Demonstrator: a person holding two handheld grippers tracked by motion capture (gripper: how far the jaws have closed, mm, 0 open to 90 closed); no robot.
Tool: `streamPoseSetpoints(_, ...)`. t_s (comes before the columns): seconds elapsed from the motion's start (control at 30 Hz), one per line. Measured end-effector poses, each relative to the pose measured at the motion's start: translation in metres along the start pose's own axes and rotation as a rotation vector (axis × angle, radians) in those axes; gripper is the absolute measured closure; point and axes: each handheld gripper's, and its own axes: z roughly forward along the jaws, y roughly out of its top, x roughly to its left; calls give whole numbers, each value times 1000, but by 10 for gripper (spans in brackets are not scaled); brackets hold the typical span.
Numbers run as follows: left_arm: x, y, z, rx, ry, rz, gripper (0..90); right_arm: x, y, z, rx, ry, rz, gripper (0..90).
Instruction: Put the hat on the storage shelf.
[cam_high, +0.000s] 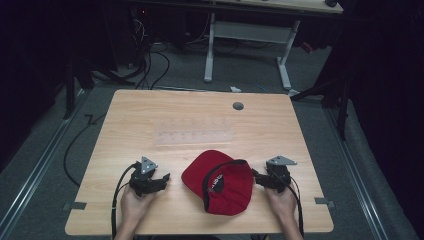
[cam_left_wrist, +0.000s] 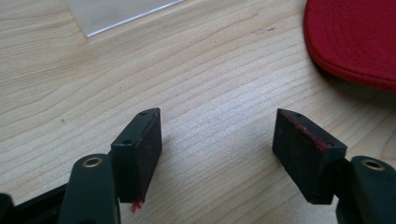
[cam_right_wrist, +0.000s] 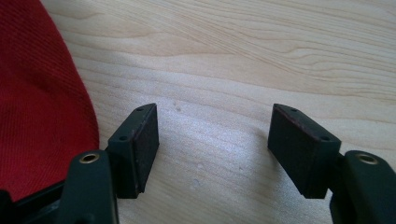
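A red cap with black trim lies on the wooden table, near its front edge, brim toward the left. My left gripper rests on the table just left of the brim, open, with bare wood between its jaws. The left gripper view has my left gripper low over the wood and the cap's brim at the upper right. My right gripper sits at the cap's right side, open and close to the fabric. In the right gripper view my right gripper holds nothing, and the red cap lies beside its left jaw.
A clear plastic sheet lies flat on the middle of the table, its corner visible in the left gripper view. A round grey grommet sits near the far edge. Behind the table stand a white desk frame and floor cables.
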Motion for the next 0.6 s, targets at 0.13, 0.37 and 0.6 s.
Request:
streamPoseSetpoints(0.13, 0, 0, 0, 0, 0, 0, 327, 0, 0, 0, -3, 3, -2, 374)
streamPoseSetpoints(0.37, 0, 0, 0, 0, 1, -4, 321, -1, 0, -1, -5, 14, 12, 380)
streamPoseSetpoints(0.6, 0, 0, 0, 0, 5, -3, 309, -2, 0, -2, 5, 0, 2, 386)
